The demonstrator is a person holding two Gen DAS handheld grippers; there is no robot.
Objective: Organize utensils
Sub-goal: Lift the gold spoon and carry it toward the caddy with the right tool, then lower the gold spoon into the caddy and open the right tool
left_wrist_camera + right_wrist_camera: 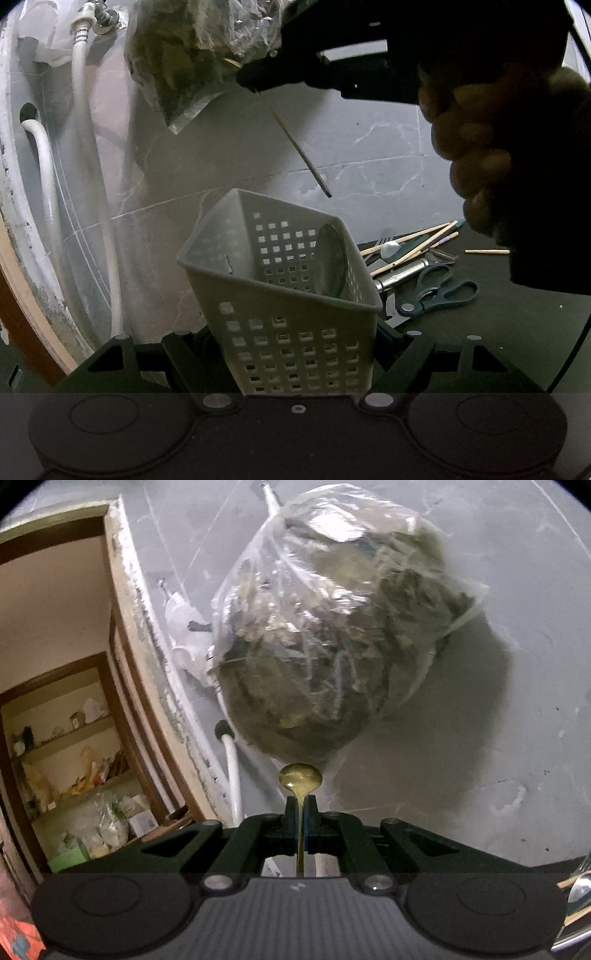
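Observation:
My left gripper point(291, 350) is shut on a white perforated basket point(288, 295), tilted, with its walls between the two fingers. A large metal spoon point(330, 260) leans inside the basket. Above it, a person's hand point(480, 155) holds my right gripper point(255, 79), which is shut on a gold spoon. The spoon's thin handle point(299, 147) hangs down toward the basket's opening without touching it. In the right wrist view the gold spoon's bowl point(300, 778) sticks out past my right gripper point(301, 805), whose pads pinch the handle.
Loose chopsticks point(410, 243), green-handled scissors point(439, 290) and metal cutlery lie on the dark table point(517, 332) right of the basket. A plastic bag of dried leaves point(332, 635) hangs on the grey tiled wall. White hoses point(81, 147) run down the left; an open doorway point(74, 738) shows shelves.

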